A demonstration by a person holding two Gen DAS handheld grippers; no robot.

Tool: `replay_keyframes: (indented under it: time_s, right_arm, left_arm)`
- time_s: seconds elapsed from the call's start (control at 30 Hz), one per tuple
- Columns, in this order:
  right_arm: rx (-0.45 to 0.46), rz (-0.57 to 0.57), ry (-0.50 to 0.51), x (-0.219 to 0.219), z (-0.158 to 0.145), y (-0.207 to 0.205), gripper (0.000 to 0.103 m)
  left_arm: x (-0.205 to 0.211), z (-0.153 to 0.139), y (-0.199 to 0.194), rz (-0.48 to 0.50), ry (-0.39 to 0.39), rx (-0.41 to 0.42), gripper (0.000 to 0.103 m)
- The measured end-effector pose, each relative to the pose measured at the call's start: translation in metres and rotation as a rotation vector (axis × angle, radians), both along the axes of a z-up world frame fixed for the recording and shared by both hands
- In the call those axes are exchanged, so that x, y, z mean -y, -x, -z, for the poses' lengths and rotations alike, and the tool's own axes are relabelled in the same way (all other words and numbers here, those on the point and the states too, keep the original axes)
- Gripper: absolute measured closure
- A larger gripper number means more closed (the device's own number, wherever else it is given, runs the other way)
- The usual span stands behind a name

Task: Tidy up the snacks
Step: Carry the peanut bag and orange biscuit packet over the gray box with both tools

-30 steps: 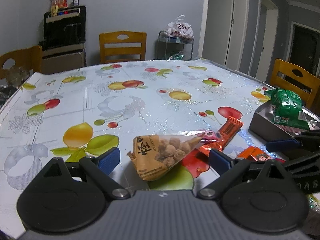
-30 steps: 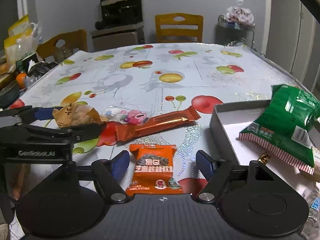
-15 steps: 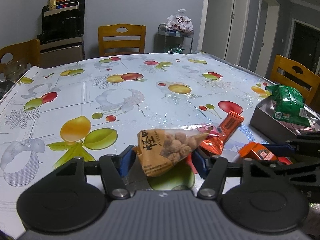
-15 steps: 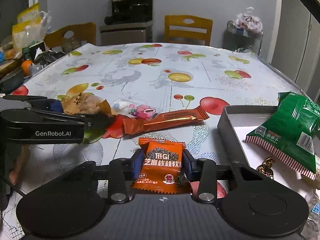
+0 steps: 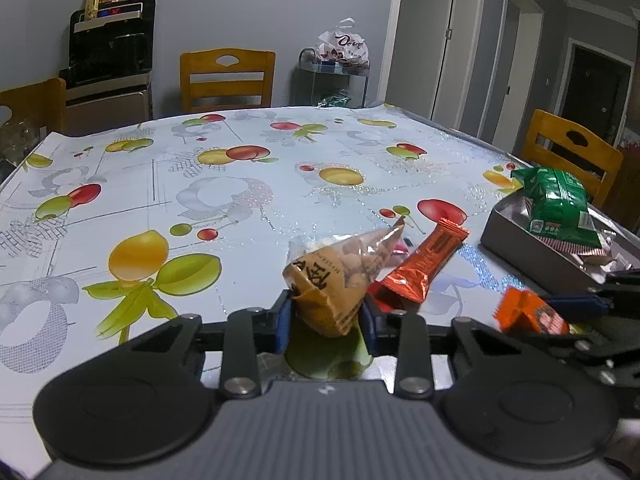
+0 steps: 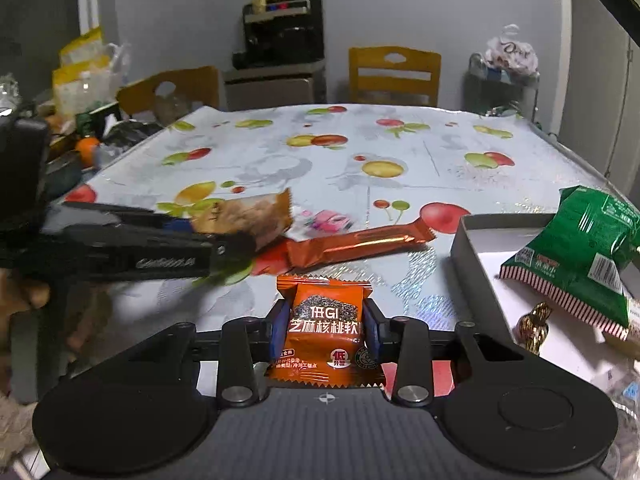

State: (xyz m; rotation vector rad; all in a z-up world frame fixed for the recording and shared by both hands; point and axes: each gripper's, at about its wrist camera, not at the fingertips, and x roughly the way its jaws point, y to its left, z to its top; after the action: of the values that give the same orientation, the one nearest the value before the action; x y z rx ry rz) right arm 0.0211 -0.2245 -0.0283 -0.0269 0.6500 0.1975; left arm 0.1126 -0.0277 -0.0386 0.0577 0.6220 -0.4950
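A brown bag of nuts (image 5: 340, 268) stands tipped up between the blue pads of my left gripper (image 5: 325, 314), whose jaws are closing on it; the pads press its sides. In the right wrist view that left gripper (image 6: 228, 240) reaches in from the left with the bag (image 6: 248, 216). My right gripper (image 6: 325, 326) is shut on an orange square snack packet (image 6: 326, 300), also seen in the left wrist view (image 5: 528, 314). A long orange-red bar (image 6: 360, 244) and a small pink candy (image 6: 328, 220) lie on the fruit-print tablecloth between the grippers.
A grey box (image 6: 476, 256) at the right holds a green snack bag (image 6: 588, 252) and a gold-wrapped candy (image 6: 536, 324). Wooden chairs (image 5: 226, 80) stand around the table. Bags and an orange (image 6: 86, 146) crowd a surface off the table's left edge.
Both grippers went from wide open to closed, the left on the nut bag, the right on the orange packet. The nut bag has tipped upward. The right gripper shifted slightly with its packet.
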Motion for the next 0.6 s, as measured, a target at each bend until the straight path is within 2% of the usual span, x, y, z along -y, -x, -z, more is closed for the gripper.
replay_keyframes:
  time_s: [0.2, 0.37, 0.6]
  right_arm:
    - [0.026, -0.028, -0.011, 0.008, -0.005, 0.02, 0.064]
    - [0.084, -0.032, -0.007, 0.02, -0.013, 0.032, 0.064]
    - [0.084, -0.068, -0.038, 0.029, -0.014, 0.036, 0.064]
  left_arm:
    - [0.006, -0.004, 0.022, -0.011, -0.057, 0.049, 0.072]
    - [0.0, -0.017, 0.047, -0.009, -0.01, 0.061, 0.073]
    - [0.002, -0.04, 0.073, -0.012, 0.006, 0.09, 0.073]
